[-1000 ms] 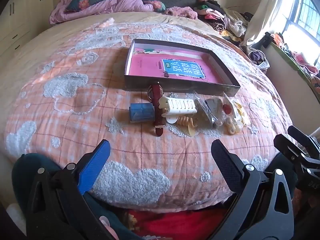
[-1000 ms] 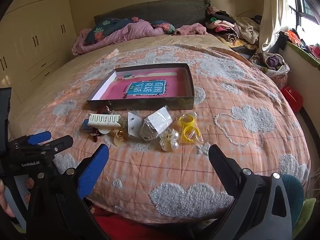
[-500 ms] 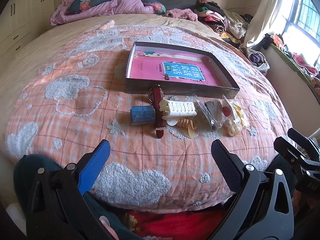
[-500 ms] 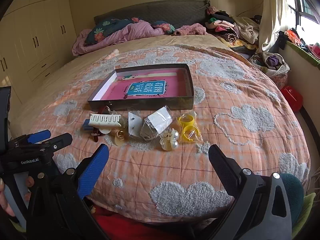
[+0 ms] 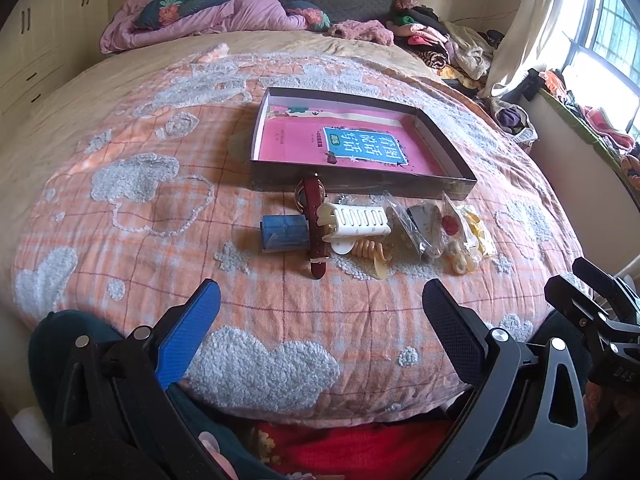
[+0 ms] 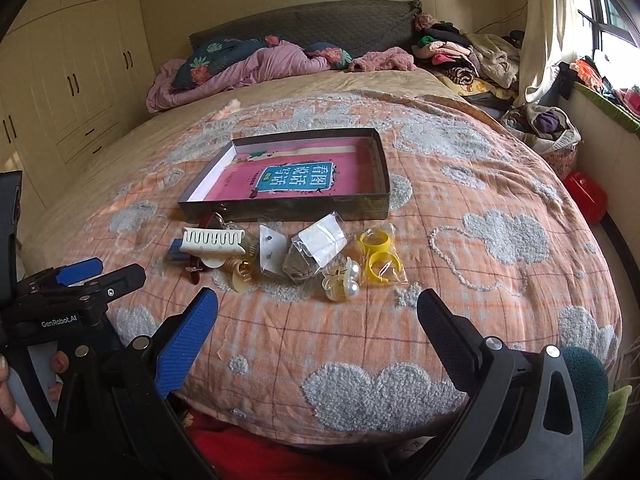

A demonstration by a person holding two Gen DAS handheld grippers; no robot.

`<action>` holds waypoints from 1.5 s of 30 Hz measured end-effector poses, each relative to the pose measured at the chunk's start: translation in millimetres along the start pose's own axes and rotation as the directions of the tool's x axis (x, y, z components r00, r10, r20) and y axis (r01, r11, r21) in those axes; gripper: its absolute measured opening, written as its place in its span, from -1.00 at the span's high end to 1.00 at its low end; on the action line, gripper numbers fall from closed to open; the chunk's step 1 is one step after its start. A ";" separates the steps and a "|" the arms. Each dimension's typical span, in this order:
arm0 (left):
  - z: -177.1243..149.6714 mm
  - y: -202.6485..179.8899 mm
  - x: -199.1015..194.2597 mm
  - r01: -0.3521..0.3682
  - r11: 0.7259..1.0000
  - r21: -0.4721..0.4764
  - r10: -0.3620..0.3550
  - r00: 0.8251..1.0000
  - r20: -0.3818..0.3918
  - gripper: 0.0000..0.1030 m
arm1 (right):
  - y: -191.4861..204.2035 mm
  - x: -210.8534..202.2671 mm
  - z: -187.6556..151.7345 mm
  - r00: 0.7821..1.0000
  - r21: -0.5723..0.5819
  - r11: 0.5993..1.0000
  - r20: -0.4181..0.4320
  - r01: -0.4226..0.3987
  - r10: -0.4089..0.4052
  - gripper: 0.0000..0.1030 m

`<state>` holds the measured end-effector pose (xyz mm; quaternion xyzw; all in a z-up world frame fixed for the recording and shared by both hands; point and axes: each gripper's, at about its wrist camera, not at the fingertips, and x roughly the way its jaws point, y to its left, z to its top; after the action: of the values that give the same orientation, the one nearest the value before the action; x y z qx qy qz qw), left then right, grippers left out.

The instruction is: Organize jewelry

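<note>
Bed (image 5: 132, 248) with orange cloud quilt; shallow tray (image 5: 444, 148) mid-bed, jewelry row just before its near wall: white hair clip (image 5: 356, 222), brown watch strap (image 5: 314, 226), yellow rings (image 6: 378, 256). Little changed since earlier; view barely nearer. Left gripper (image 5: 320, 324) and right gripper (image 6: 316, 330) hover low at the bed's near edge, jaws wide apart, empty. Bare quilt lies between jaws and jewelry.

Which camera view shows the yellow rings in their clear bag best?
The right wrist view: the yellow rings lie unobstructed, both hoops distinct. In the left wrist view the yellow rings sit at the far end of the row, partly hidden behind other bags.
</note>
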<state>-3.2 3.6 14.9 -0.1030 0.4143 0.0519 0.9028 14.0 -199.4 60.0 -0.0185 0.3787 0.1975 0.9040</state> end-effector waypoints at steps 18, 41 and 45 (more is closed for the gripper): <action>3.4 -0.4 -2.9 0.006 1.000 0.001 -0.006 1.000 0.003 -0.84 | 1.5 -0.1 0.3 1.000 -0.001 1.000 0.001 0.000 0.000 -0.92; 5.1 3.2 5.2 0.003 1.000 -0.004 -0.003 1.000 -0.019 -0.84 | -0.5 11.4 5.1 1.000 0.009 1.000 -0.018 -0.020 0.020 -0.92; 6.0 12.2 14.7 -0.006 1.000 -0.018 0.005 0.999 -0.032 -0.84 | -7.3 15.6 7.8 1.000 0.015 1.000 -0.021 -0.019 0.020 -0.92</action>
<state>8.7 17.0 5.8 -0.1108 0.4284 0.0564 0.8950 31.9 -199.3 53.9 -0.0100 0.3901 0.2033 0.8980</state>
